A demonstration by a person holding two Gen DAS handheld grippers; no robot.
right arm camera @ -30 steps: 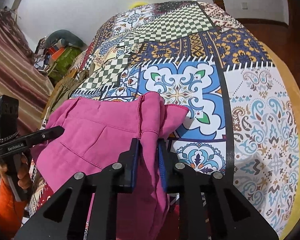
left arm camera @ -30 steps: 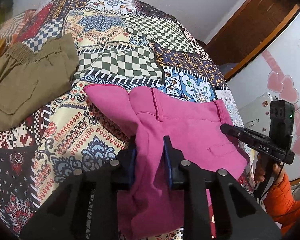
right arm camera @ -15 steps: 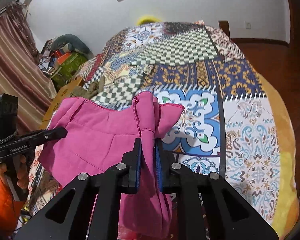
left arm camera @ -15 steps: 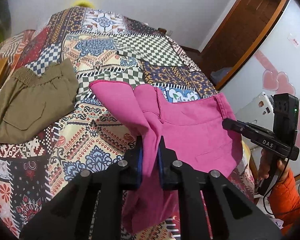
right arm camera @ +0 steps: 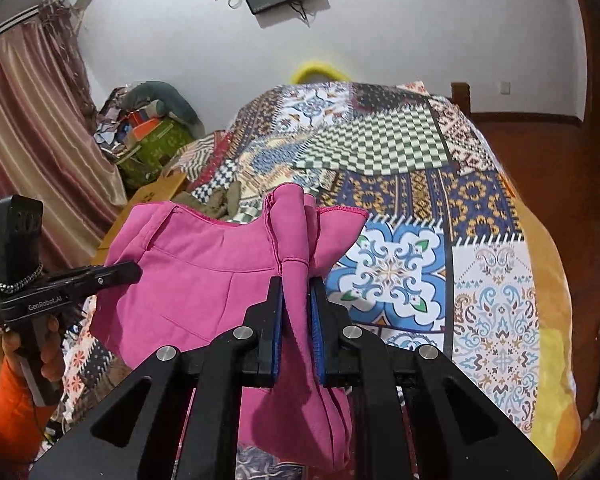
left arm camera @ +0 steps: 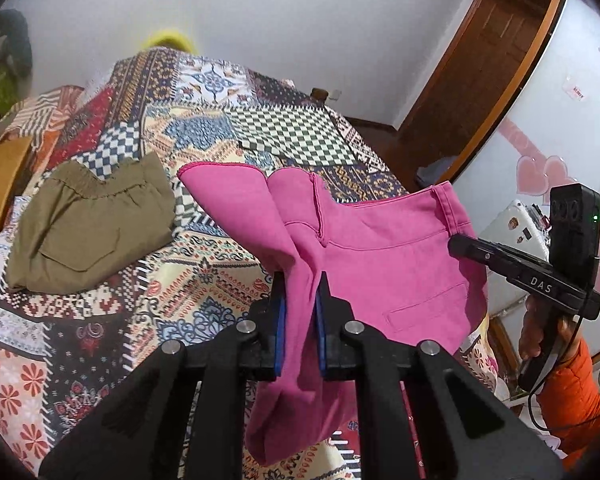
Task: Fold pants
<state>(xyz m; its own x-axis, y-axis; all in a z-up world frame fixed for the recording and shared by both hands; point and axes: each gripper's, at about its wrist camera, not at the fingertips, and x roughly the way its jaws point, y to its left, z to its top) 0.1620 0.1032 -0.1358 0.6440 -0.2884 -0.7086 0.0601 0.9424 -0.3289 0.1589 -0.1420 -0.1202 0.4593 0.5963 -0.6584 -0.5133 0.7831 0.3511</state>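
Observation:
Bright pink pants (left arm camera: pixel 380 248) hang by the waistband between both grippers, lifted off the patchwork bed cover (left arm camera: pixel 220 128). My left gripper (left arm camera: pixel 300 280) is shut on a bunched fold at one end of the waist. My right gripper (right arm camera: pixel 296 284) is shut on the other end of the pink pants (right arm camera: pixel 204 272). Each view shows the other gripper beside the cloth: the right one (left arm camera: pixel 460 242) and the left one (right arm camera: pixel 132 270), their jaws partly hidden by fabric. The legs droop below out of sight.
Folded olive-green pants (left arm camera: pixel 88 224) lie on the bed's left side. A cardboard box (left arm camera: pixel 0 184) stands at the left edge. A wardrobe door with pink hearts (left arm camera: pixel 548 152) is on the right. A curtain (right arm camera: pixel 32 152) and a cluttered pile (right arm camera: pixel 148 136) sit beyond the bed.
Both grippers have closed tighter on the waistband and risen, lifting the pink pants off the bed; more of the wall and far bed end is in view.

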